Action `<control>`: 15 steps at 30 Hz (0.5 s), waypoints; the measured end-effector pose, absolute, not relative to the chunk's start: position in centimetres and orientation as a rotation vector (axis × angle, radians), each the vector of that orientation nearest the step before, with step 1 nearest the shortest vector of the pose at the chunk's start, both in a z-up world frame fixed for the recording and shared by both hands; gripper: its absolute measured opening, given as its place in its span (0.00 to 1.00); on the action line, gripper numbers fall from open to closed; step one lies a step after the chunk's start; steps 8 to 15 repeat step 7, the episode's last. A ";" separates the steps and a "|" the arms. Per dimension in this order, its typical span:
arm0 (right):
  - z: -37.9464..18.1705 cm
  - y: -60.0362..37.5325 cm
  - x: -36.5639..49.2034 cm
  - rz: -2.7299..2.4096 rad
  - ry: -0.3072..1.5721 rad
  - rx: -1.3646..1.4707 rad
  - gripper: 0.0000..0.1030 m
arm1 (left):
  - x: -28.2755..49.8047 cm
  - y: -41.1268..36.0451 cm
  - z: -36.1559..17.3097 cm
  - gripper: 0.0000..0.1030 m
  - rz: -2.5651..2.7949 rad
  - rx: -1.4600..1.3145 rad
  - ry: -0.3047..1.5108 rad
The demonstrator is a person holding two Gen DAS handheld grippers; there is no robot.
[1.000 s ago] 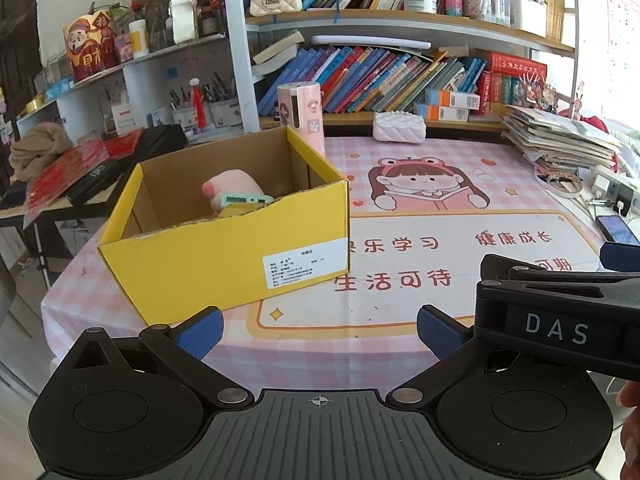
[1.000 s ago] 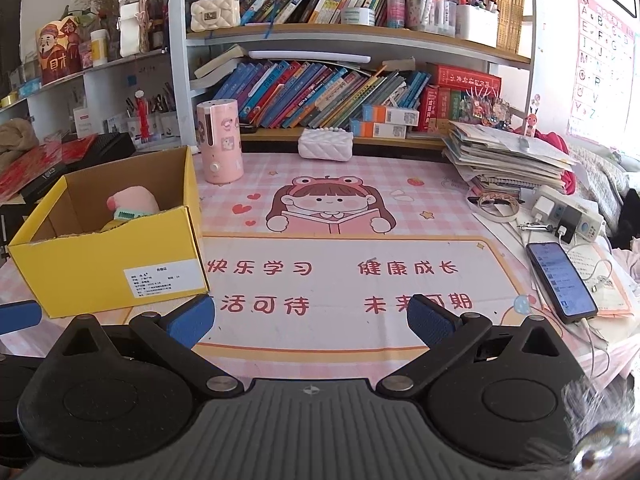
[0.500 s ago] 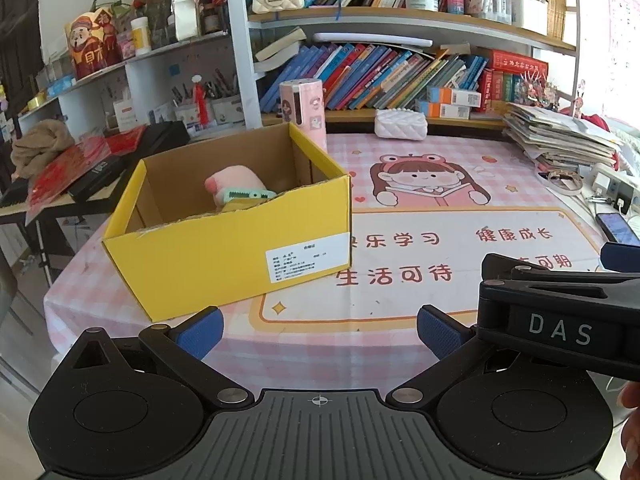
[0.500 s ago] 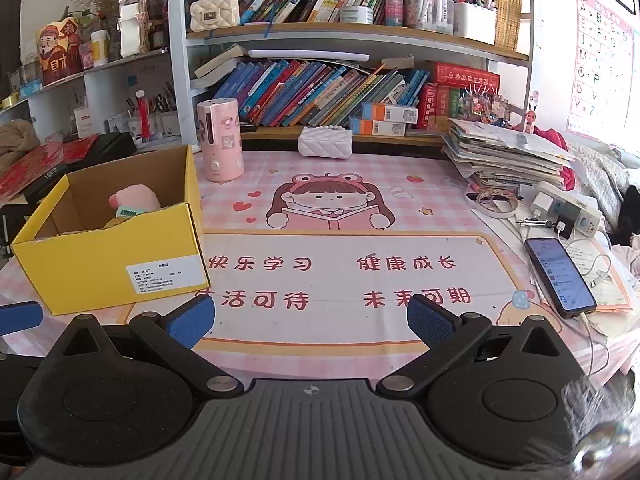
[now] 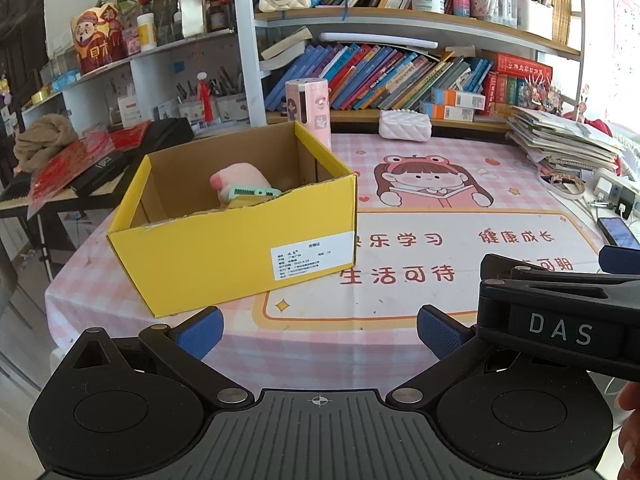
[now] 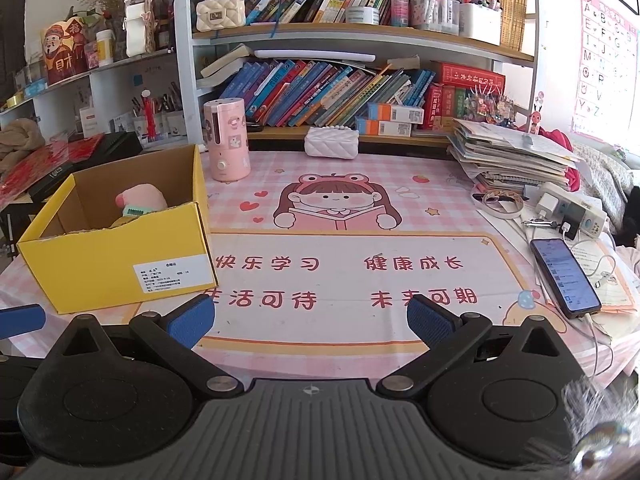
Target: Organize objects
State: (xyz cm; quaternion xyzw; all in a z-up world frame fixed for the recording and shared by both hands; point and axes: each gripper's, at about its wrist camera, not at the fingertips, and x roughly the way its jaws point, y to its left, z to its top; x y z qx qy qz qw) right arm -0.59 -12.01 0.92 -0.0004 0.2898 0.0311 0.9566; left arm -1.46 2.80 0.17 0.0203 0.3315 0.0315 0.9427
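- The table (image 6: 400, 168) fills my view, covered by a pink checked cloth with a cartoon girl reading and big red characters.
- Behind it, a bookshelf (image 6: 360, 36) is packed with leaning books, and a white quilted handbag sits on the upper board.
- On the table's left side I see the yellow cardboard box (image 5: 224, 256), open at the top, white label facing me.
- Inside the box lies a pink plush toy (image 5: 240, 180) with a mint-green clip (image 5: 248, 191) resting against it.
- Just behind the box stands a pink cylindrical humidifier (image 6: 226, 140), upright.
- Over on the right edge, a phone (image 6: 564, 276) lies screen up, cable plugged in, beside a paper stack.
- My left gripper (image 5: 318, 332) hangs near the box's front, fingers spread wide, nothing between them.
- My right gripper (image 6: 310, 320) hovers over the mat's front edge, fingers likewise apart and empty.
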 end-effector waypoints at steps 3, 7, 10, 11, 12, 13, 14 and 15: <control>0.9 -12.0 -0.6 0.064 0.589 -0.001 1.00 | -1.4 2.8 0.1 1.00 0.066 0.041 0.678; 0.9 -12.0 -0.5 0.063 0.588 -0.001 1.00 | -1.3 2.8 0.1 1.00 0.063 0.040 0.680; 0.9 -12.0 -0.5 0.063 0.588 -0.001 1.00 | -1.3 2.8 0.1 1.00 0.063 0.040 0.680; 0.9 -12.0 -0.5 0.063 0.588 -0.001 1.00 | -1.3 2.8 0.1 1.00 0.063 0.040 0.680; 0.9 -12.0 -0.5 0.063 0.588 -0.001 1.00 | -1.3 2.8 0.1 1.00 0.063 0.040 0.680; 0.9 -12.0 -0.5 0.063 0.588 -0.001 1.00 | -1.3 2.8 0.1 1.00 0.063 0.040 0.680; 0.9 -12.0 -0.5 0.063 0.588 -0.001 1.00 | -1.3 2.8 0.1 1.00 0.063 0.040 0.680; 0.9 -12.0 -0.5 0.063 0.588 -0.001 1.00 | -1.3 2.8 0.1 1.00 0.063 0.040 0.680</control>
